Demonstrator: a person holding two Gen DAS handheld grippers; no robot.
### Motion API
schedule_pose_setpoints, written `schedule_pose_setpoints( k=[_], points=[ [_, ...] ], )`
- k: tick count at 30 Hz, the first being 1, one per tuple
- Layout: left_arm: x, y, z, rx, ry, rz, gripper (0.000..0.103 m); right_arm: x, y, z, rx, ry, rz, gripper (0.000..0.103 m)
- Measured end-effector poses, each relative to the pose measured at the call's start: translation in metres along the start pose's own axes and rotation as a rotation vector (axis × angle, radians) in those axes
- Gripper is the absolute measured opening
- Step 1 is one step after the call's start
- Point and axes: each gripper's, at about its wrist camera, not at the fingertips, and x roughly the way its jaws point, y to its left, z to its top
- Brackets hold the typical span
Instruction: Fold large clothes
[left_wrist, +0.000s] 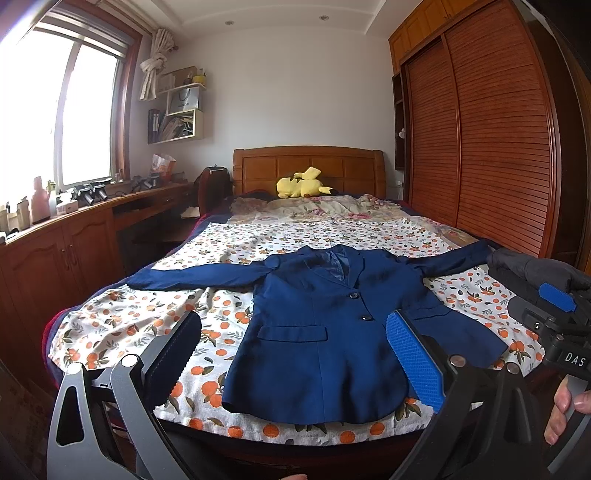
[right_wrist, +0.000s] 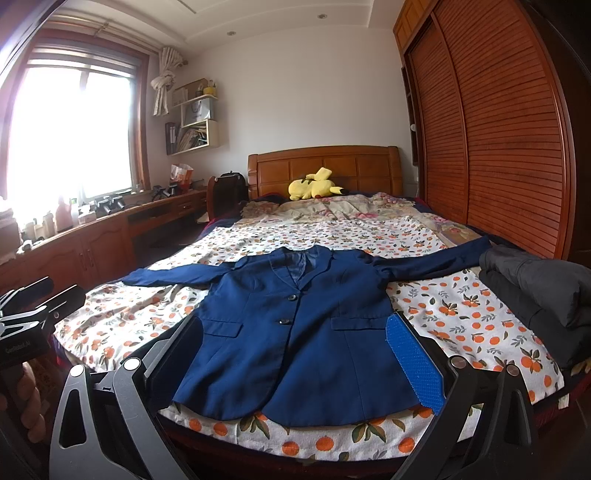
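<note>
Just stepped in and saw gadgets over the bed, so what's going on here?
A person holds a gripper in each hand above the foot of the bed. A blue blazer lies flat, front up, sleeves spread wide, not yet folded. The left gripper and right gripper are both open and hold nothing. Dark folded clothes sit at the right.

Both wrist views look from the foot of the bed (left_wrist: 110, 325) toward the headboard (right_wrist: 325, 166). Left view sits slightly left. Both share the blue jacket (left_wrist: 314, 332), close below.
</note>
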Motion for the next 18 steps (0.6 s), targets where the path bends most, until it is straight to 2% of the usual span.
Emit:
schedule_pose_setpoints(
  k=[18],
  points=[
    [-0.0020, -0.0001, 0.0047, 0.003, -0.002, 0.001, 0.101, -0.0004, 0.0001, 0.0009, -0.002, -0.001, -0.001, 0.096]
  ],
)
